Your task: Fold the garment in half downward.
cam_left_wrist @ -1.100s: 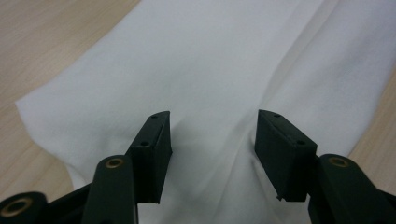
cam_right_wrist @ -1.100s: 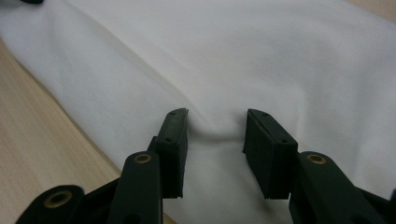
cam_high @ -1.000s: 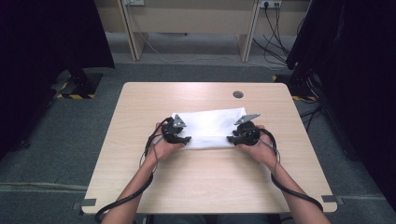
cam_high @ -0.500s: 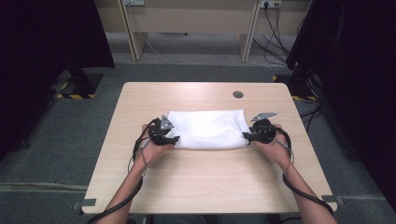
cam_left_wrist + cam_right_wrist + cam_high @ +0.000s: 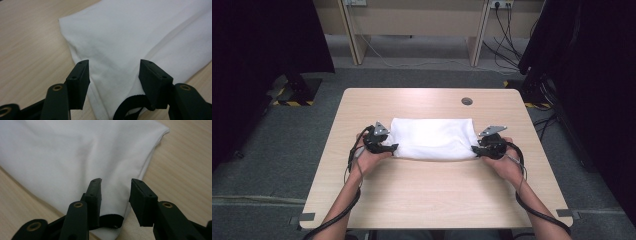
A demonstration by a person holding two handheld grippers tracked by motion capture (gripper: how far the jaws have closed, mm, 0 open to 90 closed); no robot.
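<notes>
A white folded cloth (image 5: 432, 139) lies flat across the middle of the wooden table (image 5: 432, 200). My left gripper (image 5: 391, 148) is at its left end. In the left gripper view the cloth (image 5: 120, 32) runs between the wide-apart jaws of the left gripper (image 5: 113, 72), with a black band low in the gap; the pads do not press on it. My right gripper (image 5: 475, 149) is at the right end. Its jaws have just been closing; in the right gripper view the right gripper (image 5: 115, 192) has the cloth (image 5: 75, 152) between them, with a gap still showing.
A round cable hole (image 5: 467, 101) sits in the table top behind the cloth at the right. Bare wood lies in front of the cloth toward the person. Dark curtains stand to both sides, and desk legs with cables at the back.
Both hands have moved apart, left hand leftward and right hand rightward. The cloth now lies wider between them. The right jaws stand closer together.
</notes>
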